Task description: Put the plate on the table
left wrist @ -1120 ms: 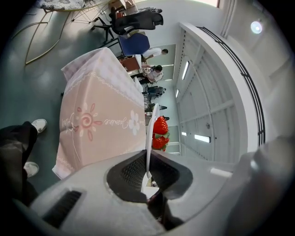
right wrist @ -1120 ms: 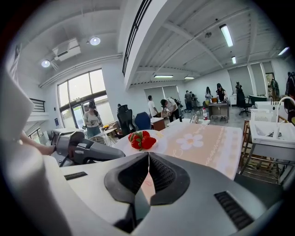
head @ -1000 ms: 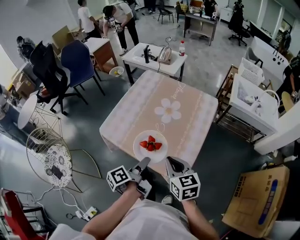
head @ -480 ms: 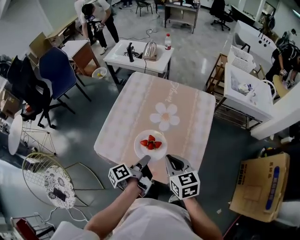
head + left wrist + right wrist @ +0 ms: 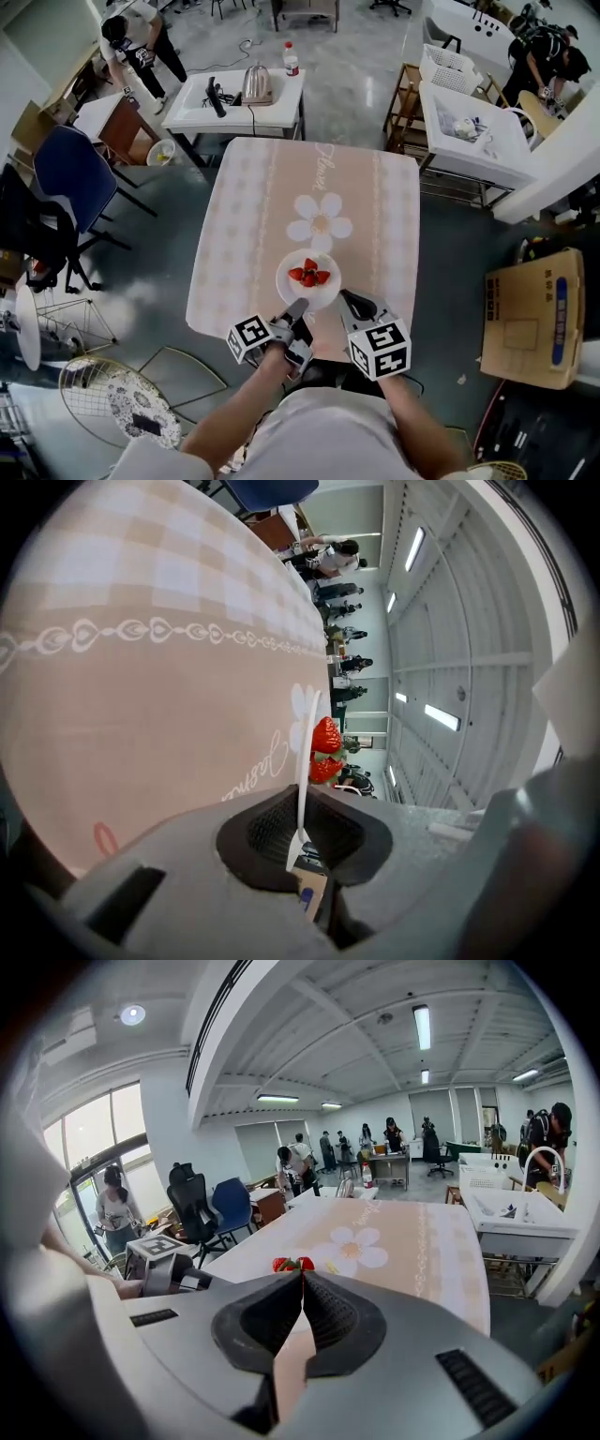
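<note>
A white plate with three strawberries is over the near end of the pink flowered table. My left gripper is shut on the plate's near rim. In the left gripper view the rim runs edge-on between the pads, with the strawberries beyond. My right gripper is just right of the plate, a little apart from its rim. Its jaws are shut tip to tip with nothing between them; the strawberries show just past them.
Beyond the table stands a small white table with a kettle and a bottle. A blue chair is at left, a white cart at right, a cardboard box on the floor. People stand at the back.
The plate and both grippers have moved forward, so the plate now lies further in from the table's near edge. The left grip on the rim is unchanged.
</note>
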